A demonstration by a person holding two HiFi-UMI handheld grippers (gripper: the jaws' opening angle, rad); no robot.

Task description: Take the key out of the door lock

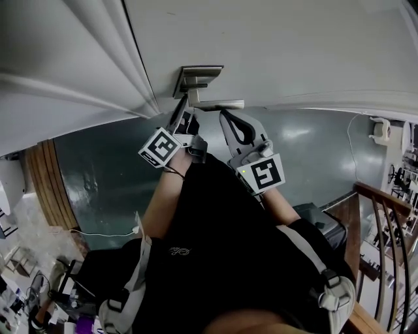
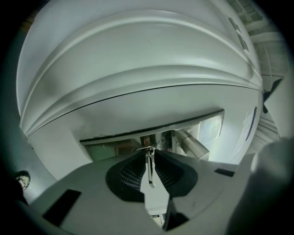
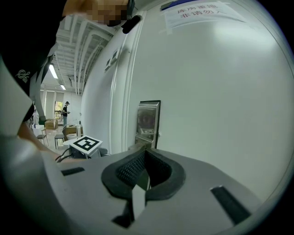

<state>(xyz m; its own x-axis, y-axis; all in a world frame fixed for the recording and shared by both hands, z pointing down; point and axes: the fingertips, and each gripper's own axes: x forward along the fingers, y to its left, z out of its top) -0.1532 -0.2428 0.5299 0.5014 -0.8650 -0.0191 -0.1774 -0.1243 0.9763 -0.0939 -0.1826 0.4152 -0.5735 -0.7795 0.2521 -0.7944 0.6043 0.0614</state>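
A white door (image 1: 281, 45) carries a steel lock plate (image 1: 196, 78) with a lever handle (image 1: 219, 103). My left gripper (image 1: 185, 109) reaches up to the plate just under the handle. In the left gripper view a thin metal key (image 2: 149, 166) with a wire ring stands edge-on between the black pads (image 2: 131, 172), which close on it right at the plate (image 2: 119, 146). My right gripper (image 1: 225, 117) hangs beside it, a little to the right, away from the door. Its jaws meet at the tips with nothing between them (image 3: 146, 153), and the plate (image 3: 148, 119) lies ahead of it.
A door frame moulding (image 1: 78, 72) runs left of the lock. A wooden stair railing (image 1: 385, 215) stands at the right above a dark green floor (image 1: 98, 176). A paper notice (image 3: 202, 11) is stuck high on the door. A person (image 3: 66, 112) stands far down the hall.
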